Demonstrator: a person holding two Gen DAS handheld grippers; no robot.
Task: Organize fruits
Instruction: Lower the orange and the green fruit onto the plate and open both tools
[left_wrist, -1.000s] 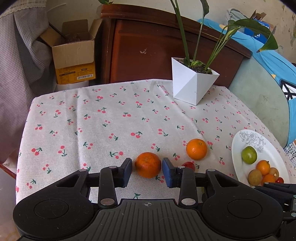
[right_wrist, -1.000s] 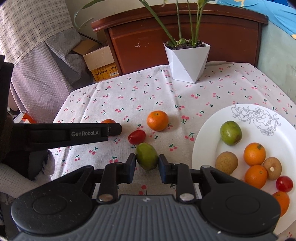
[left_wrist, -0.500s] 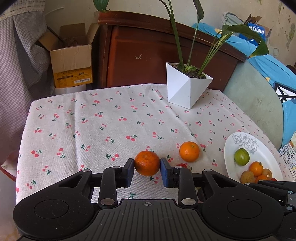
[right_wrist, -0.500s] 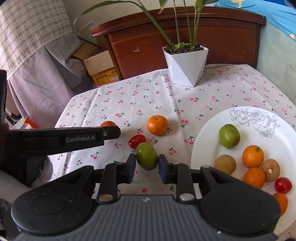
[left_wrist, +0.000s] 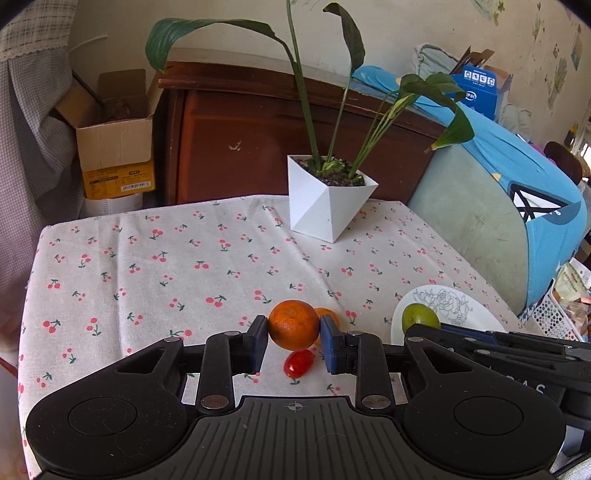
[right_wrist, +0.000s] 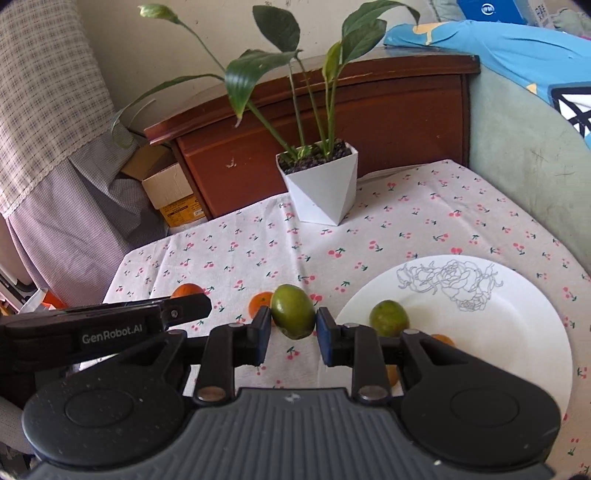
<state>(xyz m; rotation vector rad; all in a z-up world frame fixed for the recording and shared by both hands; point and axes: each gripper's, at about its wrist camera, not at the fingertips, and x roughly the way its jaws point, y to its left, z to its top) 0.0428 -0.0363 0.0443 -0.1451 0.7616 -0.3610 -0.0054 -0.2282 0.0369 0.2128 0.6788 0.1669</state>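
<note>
My left gripper (left_wrist: 293, 338) is shut on an orange (left_wrist: 293, 325) and holds it above the cherry-print tablecloth. Below it lie a red cherry tomato (left_wrist: 298, 363) and a second orange (left_wrist: 327, 317), partly hidden behind the held one. My right gripper (right_wrist: 291, 328) is shut on a green fruit (right_wrist: 293, 311), lifted left of the white plate (right_wrist: 517, 314). On the plate another green fruit (right_wrist: 388, 317) shows; other fruits are mostly hidden behind my fingers. The left gripper (right_wrist: 184, 308) shows in the right wrist view with its orange (right_wrist: 186, 290). The loose orange (right_wrist: 260, 302) lies on the cloth.
A white faceted pot with a tall leafy plant (left_wrist: 328, 201) stands at the back of the table. A wooden cabinet (left_wrist: 258, 136) and a cardboard box (left_wrist: 114, 147) are behind. A blue-covered chair (left_wrist: 498, 199) stands to the right.
Both grippers have risen with their fruits off the cloth. The left gripper has moved right, so the tomato and second orange now lie under it.
</note>
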